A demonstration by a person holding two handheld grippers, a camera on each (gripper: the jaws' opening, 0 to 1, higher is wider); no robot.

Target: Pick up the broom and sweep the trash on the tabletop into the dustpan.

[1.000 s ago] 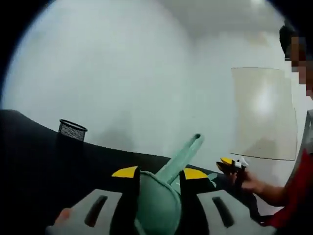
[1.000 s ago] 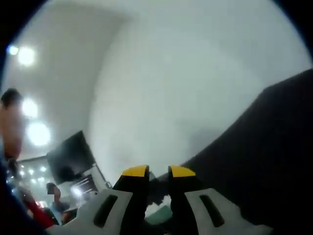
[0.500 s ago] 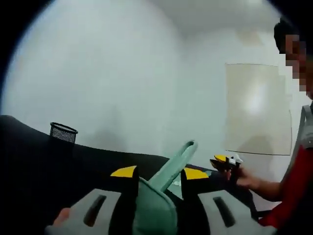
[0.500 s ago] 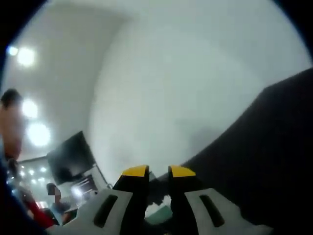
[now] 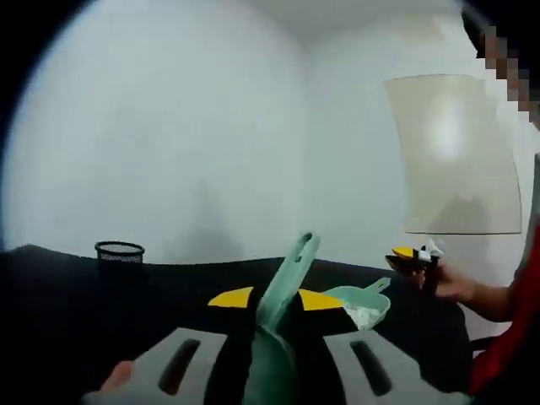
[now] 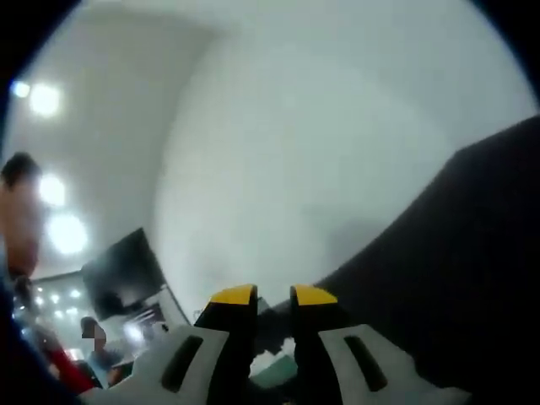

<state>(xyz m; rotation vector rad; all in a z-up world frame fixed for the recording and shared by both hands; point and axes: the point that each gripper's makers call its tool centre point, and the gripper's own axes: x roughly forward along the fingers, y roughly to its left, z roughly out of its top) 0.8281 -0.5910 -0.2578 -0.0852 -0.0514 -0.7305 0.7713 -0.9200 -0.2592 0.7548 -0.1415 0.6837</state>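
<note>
- The broom (image 5: pixel 283 291): its lower part drops out of the left gripper view at the bottom edge between the left gripper (image 5: pixel 274 299)'s jaws, so the bristle end cannot be seen.
- The dustpan (image 5: pixel 361 304): its near side is hidden behind the left gripper's jaw; the white bits inside are too small to identify.
- The right gripper (image 6: pixel 272 295): a pale green object sits low between its jaws in the right gripper view, too blurred and cut off to identify.
- The right gripper's own grip state is unclear in both views.
</note>
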